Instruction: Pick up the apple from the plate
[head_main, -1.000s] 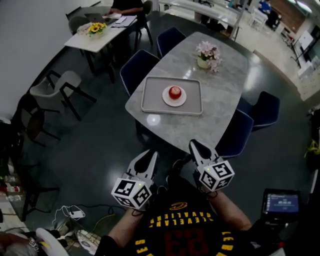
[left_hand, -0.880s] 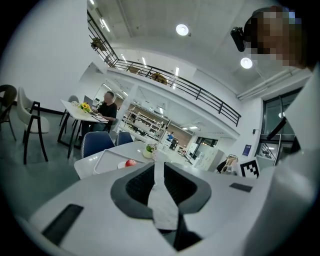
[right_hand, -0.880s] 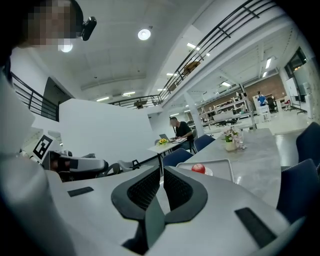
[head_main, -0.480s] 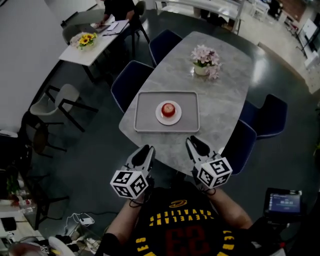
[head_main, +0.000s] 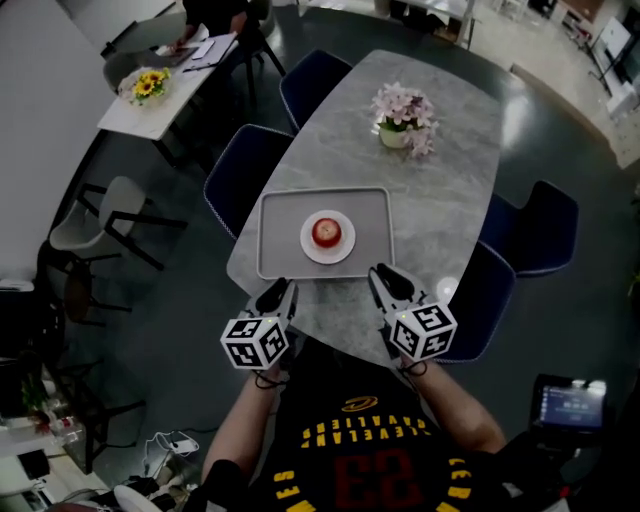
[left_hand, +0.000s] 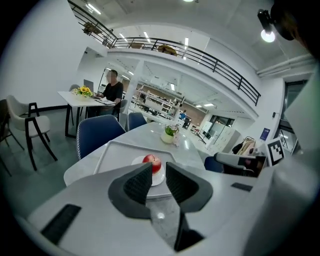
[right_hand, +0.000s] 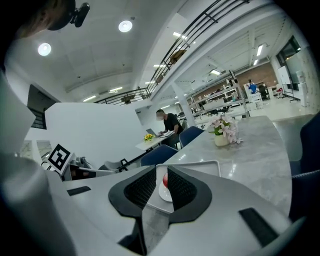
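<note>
Both grippers are up front at the near edge of the desk. Left gripper: jaws narrow, slim gap, nothing btwn them. Right gripper: same story, narrow gap, empty.

The red apple sits on a small white plate. The plate is mid-way on a grey tray, and the tray is on the desk's near end. The apple is just ahead of both grippers, roughly btwn their two lines, touching neither.

In the left gripper view the apple shows right above the gap in the jaws. In the right gripper view only a sliver peeks thru the gap, w/ the plate's edge below it.

Further up the desk is a pot of pink flowers. Blue chairs stand round the desk. Far left, a person sits at a second white desk w/ yellow flowers.
</note>
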